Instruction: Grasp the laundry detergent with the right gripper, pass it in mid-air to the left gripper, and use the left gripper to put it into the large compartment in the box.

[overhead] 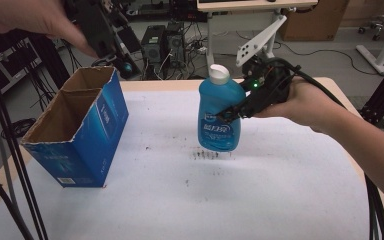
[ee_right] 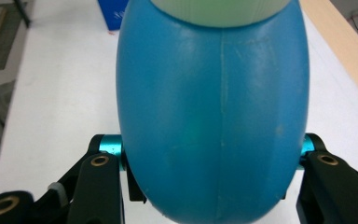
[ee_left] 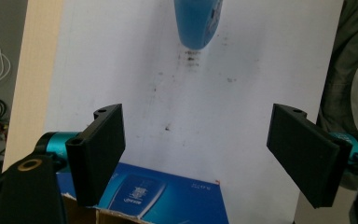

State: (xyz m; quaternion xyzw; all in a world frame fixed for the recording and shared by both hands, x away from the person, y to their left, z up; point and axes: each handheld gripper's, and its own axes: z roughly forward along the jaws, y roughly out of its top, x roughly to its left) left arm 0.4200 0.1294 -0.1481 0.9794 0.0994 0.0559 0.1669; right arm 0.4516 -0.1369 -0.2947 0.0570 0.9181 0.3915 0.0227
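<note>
- Table (overhead: 290, 200): white sheet over a pale wooden top, with dark smudges near the middle.
- Cardboard box (overhead: 80, 135): blue printed sides, brown inside, top open, two compartments; stands at the table's left, well apart from the bottle. Its blue edge also appears low in the left gripper view (ee_left: 168, 196).
- Bottle (overhead: 221, 112): blue, white cap, upright, held just clear of the sheet above the smudges, near the table's middle. In the right gripper view (ee_right: 214, 121) its blue body sits between the jaws.
- Right gripper (overhead: 230, 111): held in the person's hand from the right, jaws clamped on the bottle's sides.
- Left gripper (ee_left: 196, 154): raised over the box's far corner at upper left (overhead: 97, 30); jaws wide apart, nothing between them.
</note>
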